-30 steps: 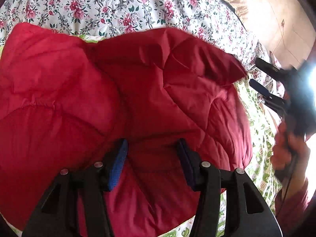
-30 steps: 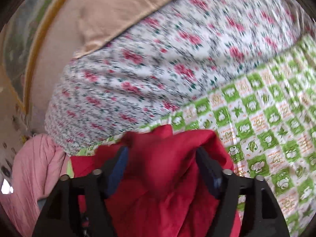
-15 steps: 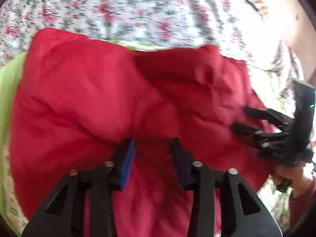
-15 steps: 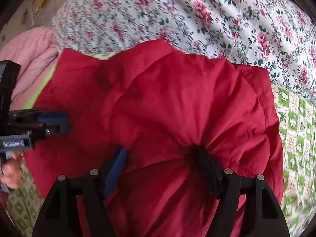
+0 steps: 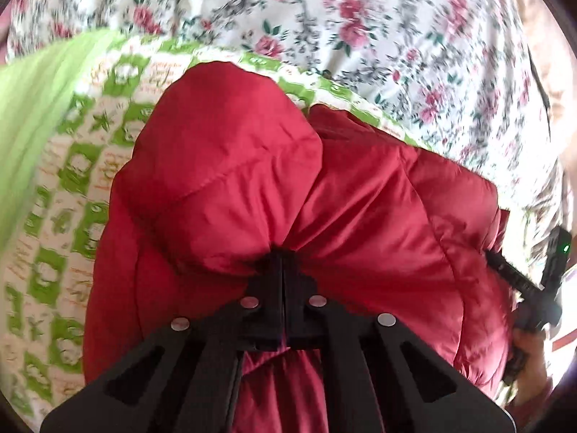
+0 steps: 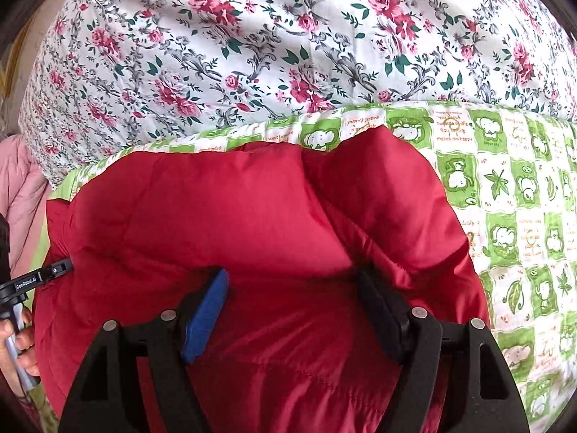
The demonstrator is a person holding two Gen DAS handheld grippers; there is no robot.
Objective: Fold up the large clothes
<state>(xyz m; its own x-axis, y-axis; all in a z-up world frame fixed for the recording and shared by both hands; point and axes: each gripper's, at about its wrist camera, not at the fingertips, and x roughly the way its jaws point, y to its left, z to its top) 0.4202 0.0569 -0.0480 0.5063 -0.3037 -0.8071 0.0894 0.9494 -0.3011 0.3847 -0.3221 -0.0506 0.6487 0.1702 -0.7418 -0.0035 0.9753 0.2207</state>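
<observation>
The left tongs (image 5: 283, 263) are clenched on a gathered pinch of the padded, quilted dark-red jacket (image 5: 324, 195), and the chief risk sits there. The shell looks slick and the filling puffy, so the pinch may hold only the outer layer. If that layer slides out during a lift or a carry, the fold would likely fall open. A pull by one pair alone could also drag the whole bundle across the green-and-white checked cartoon-print quilt (image 6: 505, 187) rather than turn a flap over.

The right tongs (image 6: 295, 306) are released. Their blue-padded fingers (image 6: 205, 317) stand wide apart and press down on the jacket with red fabric bulging between them, gripping nothing. If they close where they are, they may catch a thick wad of several layers and crumple the fold.

The jacket lies bunched on the checked quilt, directly under and ahead of both tongs. Its far edge stops short of the quilt's far edge, where the white bedsheet printed with pink roses (image 6: 288, 36) begins. In the right wrist view the left tongs enter at the jacket's left edge, near a pale pink padded garment (image 6: 21, 180). In the left wrist view the right tongs (image 5: 497, 263) reach the jacket's right edge.
</observation>
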